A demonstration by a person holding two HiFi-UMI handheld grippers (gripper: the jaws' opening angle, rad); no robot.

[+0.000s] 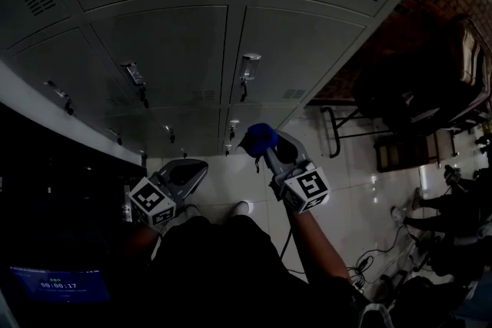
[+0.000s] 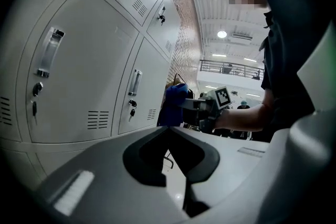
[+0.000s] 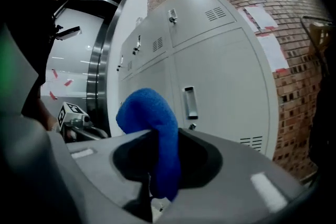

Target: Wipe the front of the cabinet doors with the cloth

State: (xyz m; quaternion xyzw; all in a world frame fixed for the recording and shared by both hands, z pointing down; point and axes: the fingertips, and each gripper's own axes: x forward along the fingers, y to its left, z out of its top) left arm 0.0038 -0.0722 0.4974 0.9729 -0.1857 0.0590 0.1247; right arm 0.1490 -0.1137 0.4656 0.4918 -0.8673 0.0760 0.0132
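Grey metal cabinet doors with label slots and keys stand in front of me, and also show in the left gripper view and the right gripper view. My right gripper is shut on a blue cloth, which bulges above the jaws and hangs through them. The cloth is held a short way off the lower doors, not touching. My left gripper hangs lower at the left, jaws together with nothing between them. It looks across at the cloth.
A brick wall meets the cabinets at the right, with dark seating against it. Cables lie on the white tiled floor. A small lit screen glows at lower left. A dark round doorway lies beyond the cabinets.
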